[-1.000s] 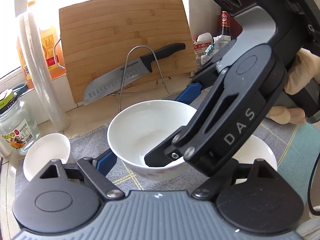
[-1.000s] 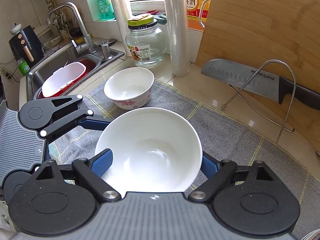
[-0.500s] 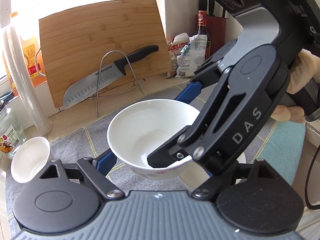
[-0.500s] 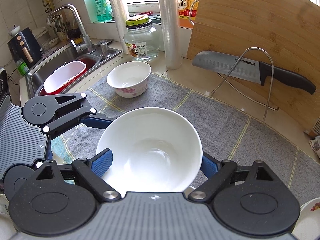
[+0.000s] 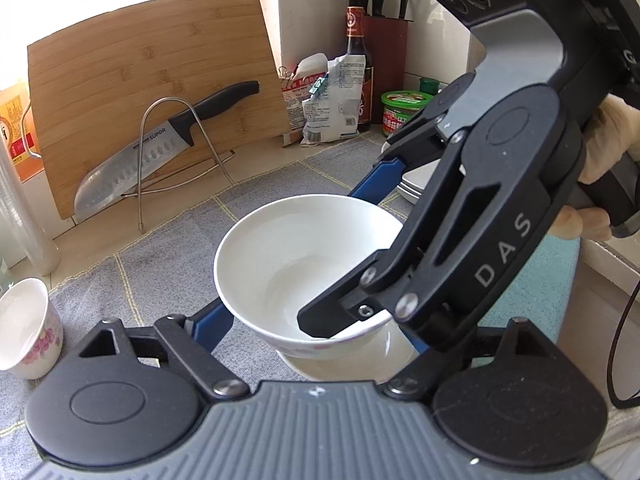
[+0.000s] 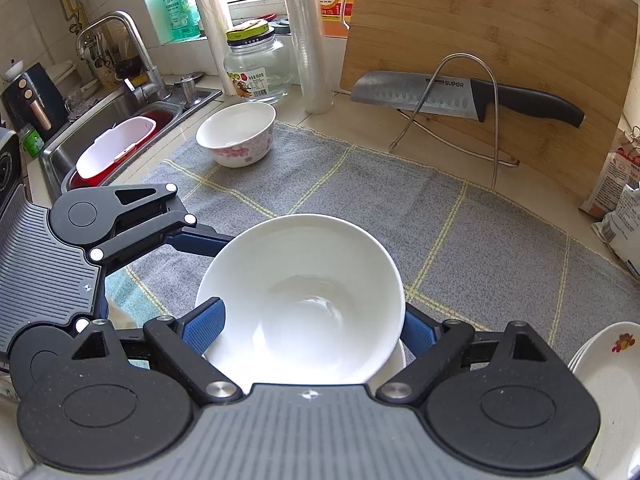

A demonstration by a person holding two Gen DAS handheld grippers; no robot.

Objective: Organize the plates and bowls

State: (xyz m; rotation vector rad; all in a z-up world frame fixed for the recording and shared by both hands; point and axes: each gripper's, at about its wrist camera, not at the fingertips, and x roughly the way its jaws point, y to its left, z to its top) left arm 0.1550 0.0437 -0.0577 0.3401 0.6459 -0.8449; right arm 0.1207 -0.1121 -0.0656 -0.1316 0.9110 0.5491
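In the left view, the left tongs [image 5: 316, 300] and the right tongs [image 5: 348, 256] both squeeze the big white bowl [image 5: 304, 264], held just above another bowl [image 5: 352, 356]. In the right view, the right tongs [image 6: 312, 320] grip the big white bowl with blue pads on both sides, and a small flowered bowl [image 6: 237, 134] sits far ahead on the grey cloth [image 6: 400, 208].

Lower bowl [image 5: 384, 354] mostly hidden beneath the white bowl [image 5: 296, 248]; plates [image 6: 612, 380] right of that bowl cut by the edge; jar label [image 6: 246, 82] print too small to read
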